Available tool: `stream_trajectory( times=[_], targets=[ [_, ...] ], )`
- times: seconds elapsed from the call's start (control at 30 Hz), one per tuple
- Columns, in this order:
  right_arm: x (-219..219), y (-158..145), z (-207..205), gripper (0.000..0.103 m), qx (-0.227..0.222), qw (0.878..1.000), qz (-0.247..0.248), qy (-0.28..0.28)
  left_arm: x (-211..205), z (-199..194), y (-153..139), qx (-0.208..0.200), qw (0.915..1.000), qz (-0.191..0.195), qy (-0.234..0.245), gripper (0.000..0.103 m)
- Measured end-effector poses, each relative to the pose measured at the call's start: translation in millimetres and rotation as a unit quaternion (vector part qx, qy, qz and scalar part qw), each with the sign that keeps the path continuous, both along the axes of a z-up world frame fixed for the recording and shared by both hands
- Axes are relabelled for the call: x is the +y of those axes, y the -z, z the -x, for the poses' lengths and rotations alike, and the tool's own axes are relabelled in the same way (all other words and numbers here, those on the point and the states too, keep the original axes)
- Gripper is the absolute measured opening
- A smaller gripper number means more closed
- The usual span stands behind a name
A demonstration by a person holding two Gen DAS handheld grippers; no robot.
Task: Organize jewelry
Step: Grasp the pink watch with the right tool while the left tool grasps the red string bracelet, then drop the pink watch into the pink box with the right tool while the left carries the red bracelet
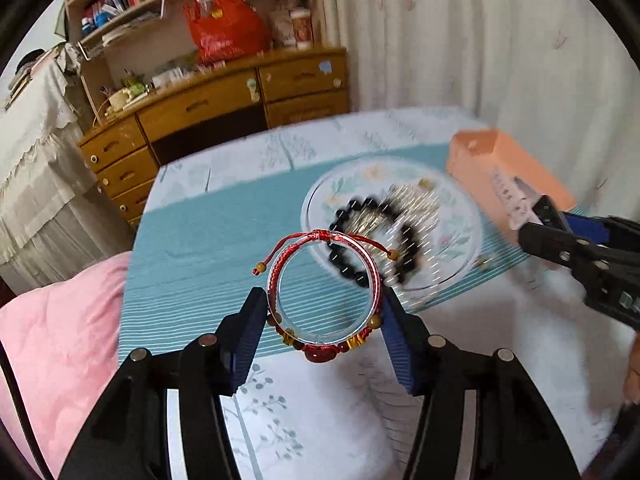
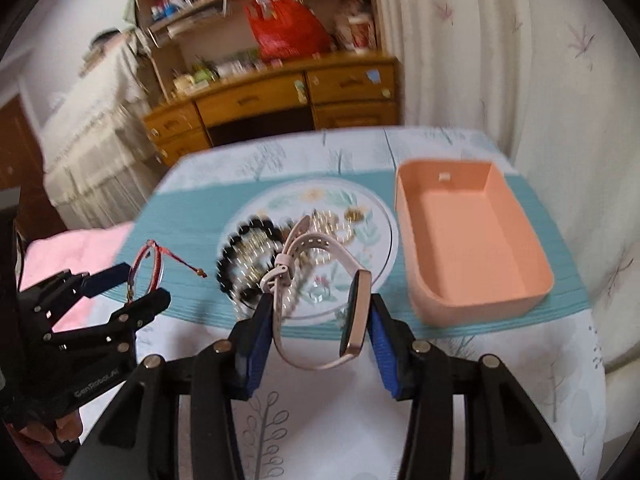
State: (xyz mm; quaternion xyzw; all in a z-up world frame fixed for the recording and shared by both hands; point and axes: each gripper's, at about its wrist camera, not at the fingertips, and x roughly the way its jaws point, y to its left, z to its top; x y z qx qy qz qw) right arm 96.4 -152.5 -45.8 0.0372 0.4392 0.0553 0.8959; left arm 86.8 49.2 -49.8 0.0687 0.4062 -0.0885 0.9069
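My left gripper [image 1: 325, 312] is shut on a clear bangle wrapped with a red braided cord bracelet [image 1: 320, 336], held above the bed; the bracelet shows again in the right wrist view [image 2: 146, 266]. My right gripper [image 2: 318, 314] is shut on a pink-strapped watch [image 2: 354, 314], held above the near rim of a floral plate [image 2: 380, 240]. The plate holds a black bead bracelet [image 2: 240, 236] and gold chains [image 2: 336, 220]. In the left wrist view the plate [image 1: 460, 216] and black beads [image 1: 360, 208] lie just beyond the bangle. A pink open box [image 2: 472, 240] sits right of the plate.
The plate and box rest on a teal striped cloth [image 2: 192, 232] over a floral bedsheet. A pink quilt [image 1: 60, 340] lies at the left. A wooden desk with shelves and a red bag [image 2: 288, 28] stands behind. White curtains hang at the right.
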Motion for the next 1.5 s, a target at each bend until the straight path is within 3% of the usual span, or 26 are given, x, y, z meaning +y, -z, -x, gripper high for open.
stream_trajectory(
  times=[0.17,0.27,0.4,0.63,0.97,1.1,1.2,1.23,1.3,1.5],
  targets=[
    [-38,-21,-3,0.047,-0.013,1.0,-0.003,0.025,-9,14,-29,0.002,0.998,0.059,0.02,0.055],
    [-66,-21,-8,0.048,-0.01,0.999,-0.015,0.049,-23,15,-38,0.005,0.9972,0.067,0.033,0.055],
    [-97,-8,-21,0.048,0.007,0.997,-0.005,0.073,-43,14,-46,0.009,0.9949,0.085,0.053,0.055],
    [-131,22,-34,0.048,0.059,0.993,-0.03,0.1,-77,15,-60,0.015,0.9882,0.115,0.1,0.055],
    [-142,18,-39,0.048,0.037,0.993,-0.054,0.095,-123,-34,-43,0.058,0.9745,0.165,0.14,0.055],
    [-146,14,-42,0.056,0.029,0.995,-0.035,0.088,-140,-59,-31,0.076,0.9636,0.202,0.158,0.056],
    [-148,9,-39,0.069,0.026,0.996,-0.026,0.082,-148,-72,-26,0.083,0.9584,0.218,0.164,0.058],
    [-149,7,-36,0.072,0.024,0.996,-0.016,0.086,-149,-75,-25,0.084,0.958,0.219,0.165,0.061],
    [-150,2,-30,0.072,0.016,0.996,-0.007,0.093,-145,-78,-26,0.08,0.9605,0.213,0.16,0.085],
    [-136,-4,-20,0.072,0.02,0.997,-0.013,0.074,-106,-80,-27,0.083,0.9785,0.155,0.108,0.088]
  ],
)
